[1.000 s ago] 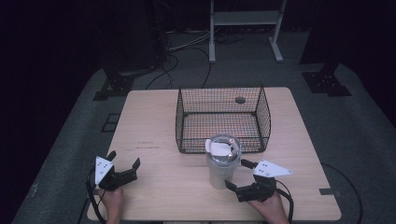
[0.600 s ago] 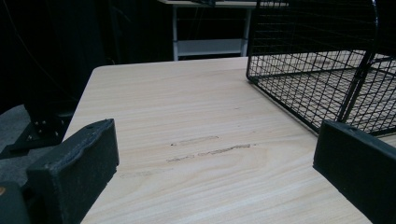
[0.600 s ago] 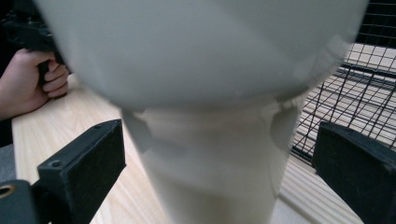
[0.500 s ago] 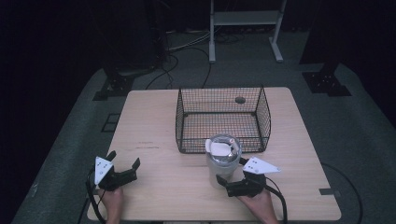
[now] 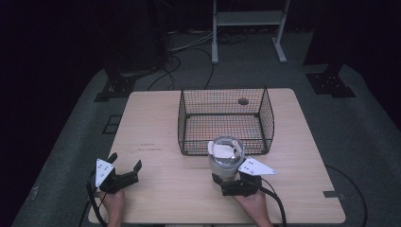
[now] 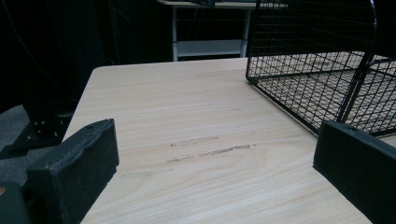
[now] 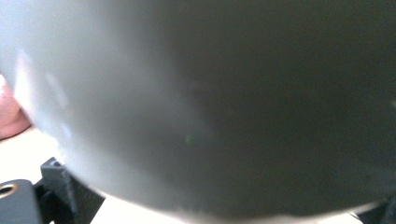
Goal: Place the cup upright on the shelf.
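A grey metal cup (image 5: 226, 160) with a clear lid stands upright on the wooden table (image 5: 156, 123), just in front of a black wire basket (image 5: 267, 118). My right gripper (image 5: 231, 179) is low at the cup's near side, jaws spread wide on either side of its base. In the right gripper view the cup's wall (image 7: 210, 102) looms blurred and very close, with one jaw tip beside it at the lower left. My left gripper (image 5: 125, 161) rests open at the table's front left, nothing between its jaws (image 6: 215, 154).
The basket (image 6: 308, 60) has nothing in it and sits at the table's middle back, to the right in the left gripper view. A dark round spot (image 5: 243, 101) shows on the table by its far wall. A white stand (image 5: 246, 19) and cables lie on the floor beyond.
My right gripper has slid left from beside the cup and closed in on its base, so the cup now sits between the jaws. The left gripper has stayed put.
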Demonstrator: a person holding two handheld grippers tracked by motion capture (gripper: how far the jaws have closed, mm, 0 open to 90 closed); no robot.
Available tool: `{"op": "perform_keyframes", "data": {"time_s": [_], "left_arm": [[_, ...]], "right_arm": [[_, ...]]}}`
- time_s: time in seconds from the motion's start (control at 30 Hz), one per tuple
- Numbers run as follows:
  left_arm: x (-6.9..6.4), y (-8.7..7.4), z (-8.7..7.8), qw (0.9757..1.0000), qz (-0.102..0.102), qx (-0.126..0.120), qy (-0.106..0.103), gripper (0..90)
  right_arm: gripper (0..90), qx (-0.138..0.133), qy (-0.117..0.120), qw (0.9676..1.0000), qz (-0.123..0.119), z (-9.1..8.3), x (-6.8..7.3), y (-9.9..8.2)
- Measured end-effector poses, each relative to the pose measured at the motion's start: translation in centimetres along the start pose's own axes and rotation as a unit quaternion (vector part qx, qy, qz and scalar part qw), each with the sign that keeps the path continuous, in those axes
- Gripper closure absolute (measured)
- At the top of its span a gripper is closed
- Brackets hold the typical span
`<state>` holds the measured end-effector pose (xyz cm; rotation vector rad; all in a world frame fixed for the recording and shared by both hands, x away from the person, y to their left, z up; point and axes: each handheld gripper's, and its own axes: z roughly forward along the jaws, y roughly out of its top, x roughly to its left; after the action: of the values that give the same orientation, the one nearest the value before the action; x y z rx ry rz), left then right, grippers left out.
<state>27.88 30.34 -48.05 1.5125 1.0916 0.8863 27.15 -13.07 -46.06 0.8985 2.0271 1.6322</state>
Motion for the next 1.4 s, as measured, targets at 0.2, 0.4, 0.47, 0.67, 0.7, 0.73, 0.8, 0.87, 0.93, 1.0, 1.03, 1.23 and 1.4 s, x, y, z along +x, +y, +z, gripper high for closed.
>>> {"op": "perform_keyframes", "data": {"time_s": [0.2,0.4,0.47,0.67,0.7,0.73,0.8,0.87,0.93,1.0,1.03,1.23,1.4], "left_arm": [[0.0,0.0,0.01,1.0,0.0,0.0,0.0,0.0],[0.0,0.0,0.02,1.0,0.0,0.0,0.0,0.0],[0.0,0.0,0.01,1.0,0.0,0.0,0.0,0.0],[0.09,0.0,-0.02,1.0,-0.001,0.0,0.0,0.0],[0.09,0.0,-0.02,1.0,-0.001,0.0,0.0,0.0],[0.1,0.0,-0.02,1.0,-0.001,-0.001,0.0,0.0],[0.11,0.0,-0.02,1.0,-0.001,-0.001,0.0,0.0],[0.12,0.0,-0.03,1.0,-0.001,-0.001,0.0,0.0],[0.12,0.01,-0.03,1.0,-0.001,-0.001,0.0,0.0],[0.11,0.0,-0.04,1.0,-0.002,-0.002,0.0,0.0],[0.11,0.0,-0.04,1.0,-0.002,-0.002,0.0,0.0],[0.18,0.0,-0.07,1.0,-0.002,-0.003,0.001,0.0],[0.19,0.01,-0.08,1.0,-0.002,-0.003,0.0,0.0]], "right_arm": [[6.2,-0.006,-0.006,1.0,-0.004,-0.02,-0.02,-0.01],[7.4,-0.006,-0.006,0.9999,-0.013,-0.1,0.02,-0.01],[7.6,-0.007,-0.006,0.9999,-0.013,-0.14,0.09,-0.03],[7.9,-0.013,0.001,0.9996,-0.024,-0.09,0.04,-0.1],[7.9,-0.013,0.001,0.9996,-0.024,-0.09,0.04,-0.1],[8.0,-0.013,0.003,0.9996,-0.025,-0.06,-0.01,-0.09],[8.1,-0.013,0.004,0.9995,-0.027,-0.06,-0.06,-0.09],[8.1,-0.012,0.005,0.9995,-0.03,-0.08,-0.05,-0.08],[8.1,-0.013,0.006,0.9994,-0.033,-0.07,-0.03,-0.07],[8.1,-0.012,0.008,0.9994,-0.032,-0.05,-0.05,-0.05],[8.1,-0.012,0.008,0.9994,-0.032,-0.05,-0.05,-0.05],[8.2,-0.013,0.016,0.9994,-0.029,0.1,0.03,0.01],[8.3,-0.019,0.023,0.9992,-0.028,0.12,-0.09,0.14]]}}
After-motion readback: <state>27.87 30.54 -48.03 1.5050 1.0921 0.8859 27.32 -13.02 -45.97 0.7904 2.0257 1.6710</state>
